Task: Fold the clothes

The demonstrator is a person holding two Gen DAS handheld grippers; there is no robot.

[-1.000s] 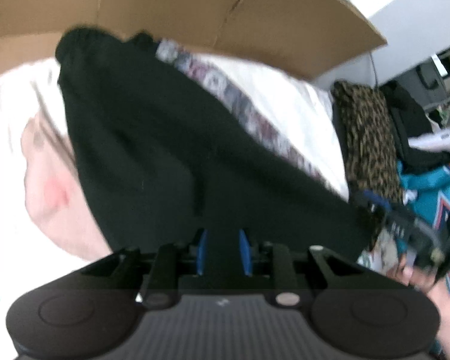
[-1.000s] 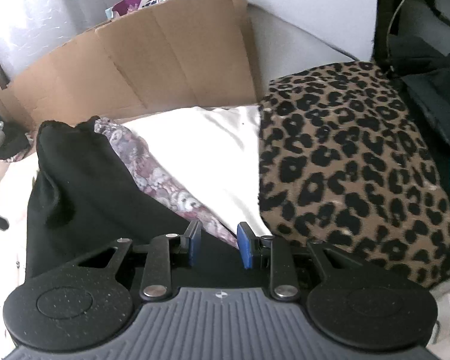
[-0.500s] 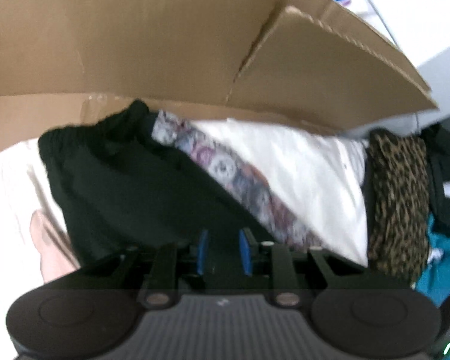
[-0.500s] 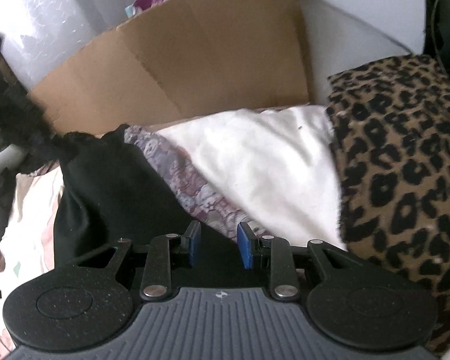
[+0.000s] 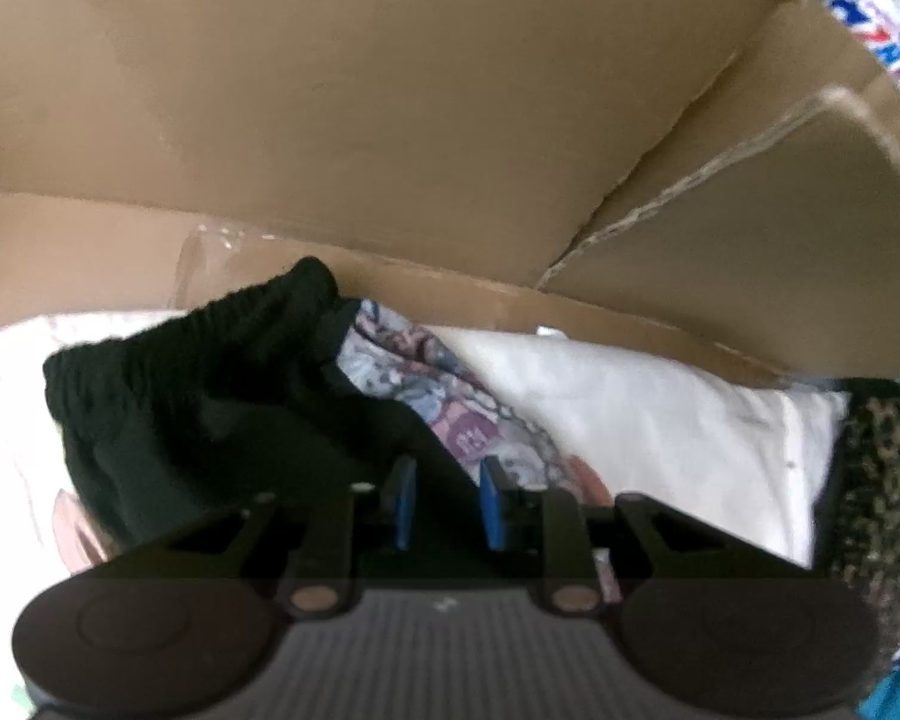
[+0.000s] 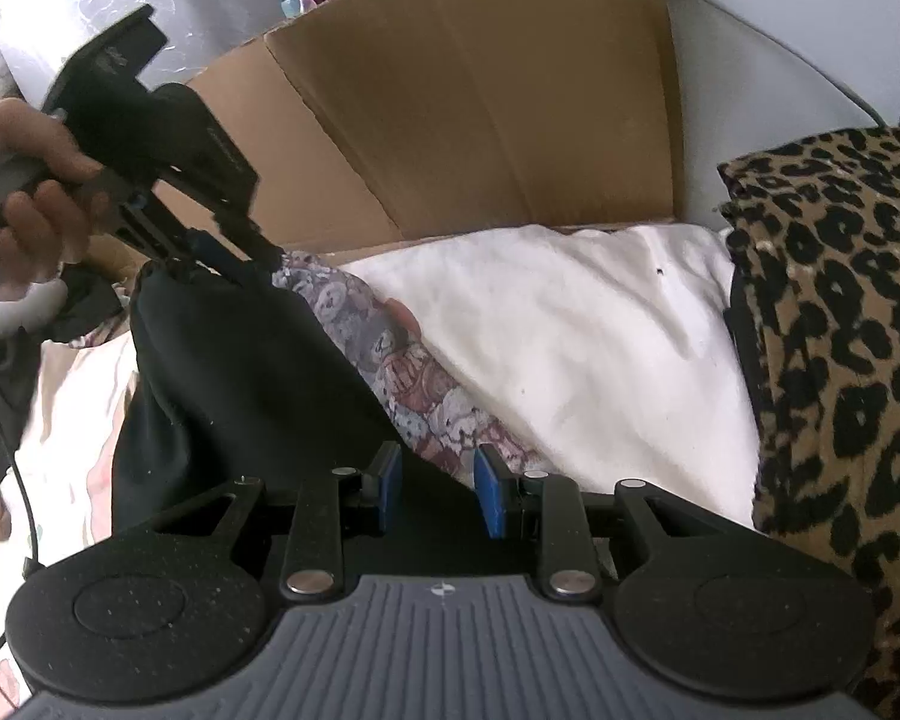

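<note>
From 2 wrist cameras we look close along blue-padded fingers: the left faces the cardboard box [image 5: 390, 120], the right looks obliquely down, both sharing the black garment [image 6: 234, 372] and white cushion [image 5: 660, 414].

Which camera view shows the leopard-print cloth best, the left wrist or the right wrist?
The right wrist view. There the leopard-print cloth fills the right side, sharp, with clear spots, beside the white cloth. In the left wrist view only a dark, blurred strip of it shows at the right edge.

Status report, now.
Both grippers, left and right, shut on black garment. Garment draped over floral cloth. Cardboard close behind.
</note>
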